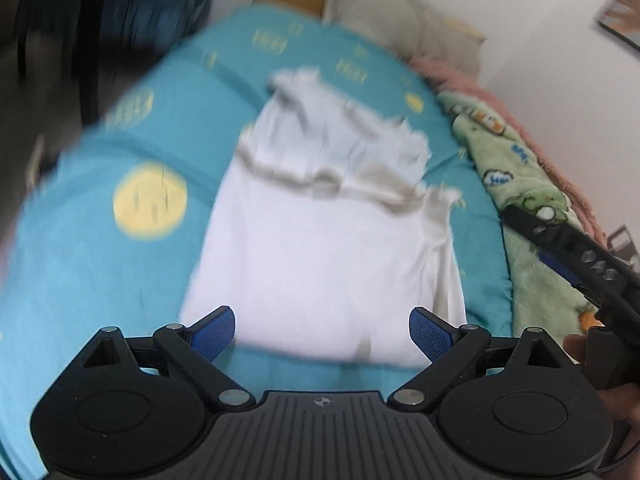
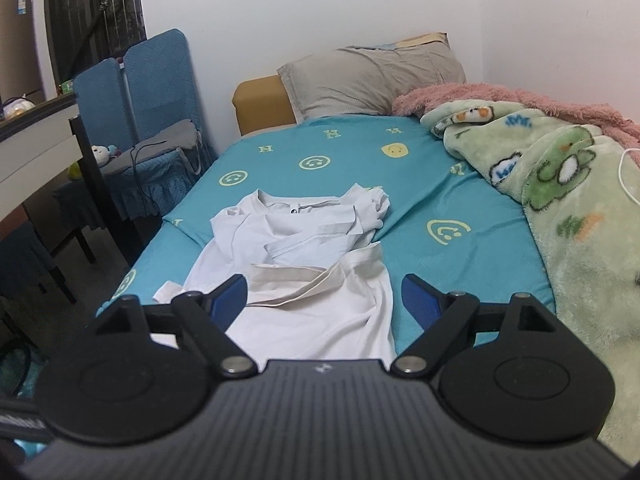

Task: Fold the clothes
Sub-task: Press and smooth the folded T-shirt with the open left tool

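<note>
A white T-shirt [image 2: 304, 264] lies partly folded on the teal bed sheet [image 2: 440, 200], its lower half doubled up over the chest and its collar toward the pillow. The left wrist view, blurred by motion, shows the same T-shirt [image 1: 320, 264] from above. My left gripper [image 1: 322, 330] hovers over the shirt's near edge, open, nothing between its blue pads. My right gripper [image 2: 324, 300] is open too, above the near end of the shirt, holding nothing. The right gripper [image 1: 568, 252] also shows at the right edge of the left wrist view, over the green blanket.
A green cartoon blanket [image 2: 560, 200] and a pink fleece [image 2: 480, 96] are heaped along the bed's right side. A grey pillow [image 2: 368, 76] lies at the head. A blue chair [image 2: 152, 120] and a desk [image 2: 36, 136] stand left of the bed.
</note>
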A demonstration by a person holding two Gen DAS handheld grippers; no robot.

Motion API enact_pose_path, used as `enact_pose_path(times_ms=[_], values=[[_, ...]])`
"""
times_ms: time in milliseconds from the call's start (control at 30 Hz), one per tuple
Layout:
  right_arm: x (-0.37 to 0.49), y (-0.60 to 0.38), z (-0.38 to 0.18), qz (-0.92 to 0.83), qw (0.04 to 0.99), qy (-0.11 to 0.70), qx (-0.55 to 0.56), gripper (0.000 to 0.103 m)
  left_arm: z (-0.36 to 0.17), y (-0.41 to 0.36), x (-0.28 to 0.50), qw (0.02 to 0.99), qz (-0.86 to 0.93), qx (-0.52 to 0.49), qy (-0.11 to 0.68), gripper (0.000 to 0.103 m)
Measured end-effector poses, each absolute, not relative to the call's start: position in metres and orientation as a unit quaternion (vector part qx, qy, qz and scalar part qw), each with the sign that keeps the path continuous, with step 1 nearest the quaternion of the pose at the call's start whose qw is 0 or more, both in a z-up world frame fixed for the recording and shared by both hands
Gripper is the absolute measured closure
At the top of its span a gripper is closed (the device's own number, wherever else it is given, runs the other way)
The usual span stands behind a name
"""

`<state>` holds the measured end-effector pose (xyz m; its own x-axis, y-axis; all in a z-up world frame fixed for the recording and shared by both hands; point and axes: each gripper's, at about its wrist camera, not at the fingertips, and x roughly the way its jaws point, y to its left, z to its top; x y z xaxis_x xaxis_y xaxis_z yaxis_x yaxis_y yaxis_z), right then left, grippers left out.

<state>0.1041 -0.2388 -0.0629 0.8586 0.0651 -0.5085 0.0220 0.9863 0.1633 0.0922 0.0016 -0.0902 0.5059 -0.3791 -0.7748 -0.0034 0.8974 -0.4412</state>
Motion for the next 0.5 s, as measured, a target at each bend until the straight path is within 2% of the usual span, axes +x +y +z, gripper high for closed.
enact_pose_path(times_ms=[233,500], values=[[0.105,-0.237,-0.064,0.013,0.959,0.270,0.082,0.018,-0.136,0.011,0.111,0.794,-0.094,-0.283,0.530,0.009],[0.107,-0.231,-0.068,0.013,0.957,0.281,0.068,0.018,-0.151,0.028,0.125,0.781,-0.068,-0.391,0.483,0.007]])
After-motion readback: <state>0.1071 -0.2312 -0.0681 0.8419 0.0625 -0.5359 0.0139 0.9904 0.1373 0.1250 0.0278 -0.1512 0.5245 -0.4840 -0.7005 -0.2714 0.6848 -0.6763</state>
